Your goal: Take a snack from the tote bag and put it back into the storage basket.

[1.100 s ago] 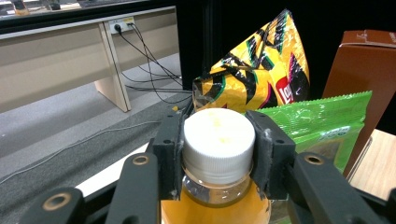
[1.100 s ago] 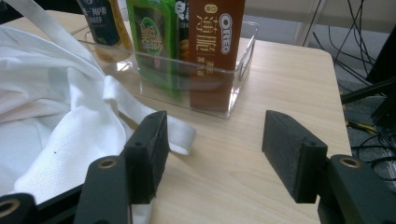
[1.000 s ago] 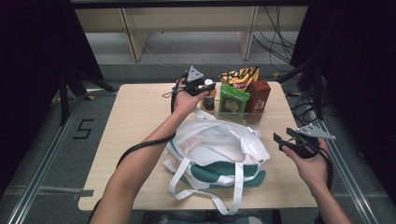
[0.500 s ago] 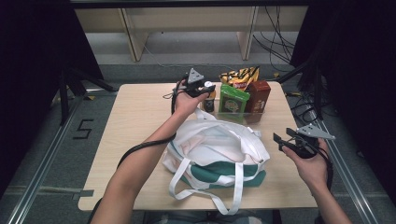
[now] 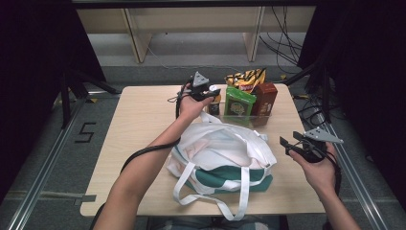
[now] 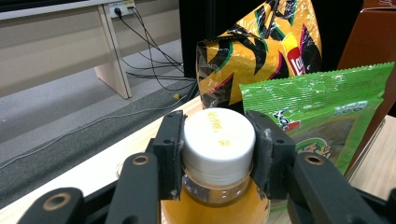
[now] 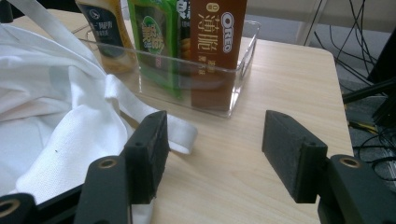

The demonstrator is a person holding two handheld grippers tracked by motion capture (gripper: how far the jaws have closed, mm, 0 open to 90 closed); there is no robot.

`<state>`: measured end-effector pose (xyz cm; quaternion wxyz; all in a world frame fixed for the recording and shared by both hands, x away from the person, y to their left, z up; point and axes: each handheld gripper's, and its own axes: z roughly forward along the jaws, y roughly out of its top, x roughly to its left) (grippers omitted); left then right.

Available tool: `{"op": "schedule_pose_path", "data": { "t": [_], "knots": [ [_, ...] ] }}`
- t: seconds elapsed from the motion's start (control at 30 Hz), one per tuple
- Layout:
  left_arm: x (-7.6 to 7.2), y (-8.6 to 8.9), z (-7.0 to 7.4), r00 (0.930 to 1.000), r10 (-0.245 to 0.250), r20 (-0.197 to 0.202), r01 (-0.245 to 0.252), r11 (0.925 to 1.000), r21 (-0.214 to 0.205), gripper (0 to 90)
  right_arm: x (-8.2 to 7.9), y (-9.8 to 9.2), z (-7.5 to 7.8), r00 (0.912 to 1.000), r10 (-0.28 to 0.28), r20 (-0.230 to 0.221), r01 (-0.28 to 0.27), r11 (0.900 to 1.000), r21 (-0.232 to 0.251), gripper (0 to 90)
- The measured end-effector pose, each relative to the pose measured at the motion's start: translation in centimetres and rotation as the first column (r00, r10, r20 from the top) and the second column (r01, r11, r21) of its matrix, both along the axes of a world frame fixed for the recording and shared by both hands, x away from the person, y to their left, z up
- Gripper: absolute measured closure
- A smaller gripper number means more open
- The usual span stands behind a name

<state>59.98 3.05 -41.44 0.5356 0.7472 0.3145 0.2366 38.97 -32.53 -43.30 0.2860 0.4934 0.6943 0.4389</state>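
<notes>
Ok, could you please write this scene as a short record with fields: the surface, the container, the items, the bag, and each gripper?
surface: wooden table
container: clear bin at the far side
items: bottle, green packet, brown Oreo box, yellow chip bag
bag: white and green tote bag, lying near the person
left gripper: shut on the bottle's white cap
right gripper: open, holding nothing

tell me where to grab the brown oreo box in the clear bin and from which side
Grip the Oreo box near its top, coming straight down from above. It stands upright in the clear bin, whose walls cover its lower part, and the green packet crowds one side, so only the upper end is open. Close the jaws across its narrow faces; the right gripper is open and nearest.
</notes>
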Motion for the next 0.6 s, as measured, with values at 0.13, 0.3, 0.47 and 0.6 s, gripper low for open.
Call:
{"op": "schedule_pose_path", "data": {
  "t": [0.13,0.3,0.47,0.6],
  "knots": [
    [0.01,-0.05,-0.01,1.0,0.0,0.0,0.0,1.0,-0.002,58.8,0.01,-0.02,0.02,1.0,0.001,0.002,-0.001,1.0,-0.006,41.5],
    [0.1,0.01,0.03,1.0,0.005,-0.005,-0.005,1.0,0.0,58.8,-0.01,-0.01,-0.01,1.0,0.002,0.0,-0.002,1.0,-0.001,41.5],
    [0.17,0.14,0.16,0.9999,0.008,-0.007,-0.008,1.0,0.005,58.7,0.11,-0.07,-0.02,0.9999,0.009,0.007,-0.009,0.9999,-0.008,41.5],
    [0.19,0.16,0.24,0.9999,0.013,-0.006,-0.013,0.9999,0.008,58.7,-0.07,0.2,0.03,0.9996,-0.008,-0.025,0.008,0.9999,0.012,41.5]
  ]
}}
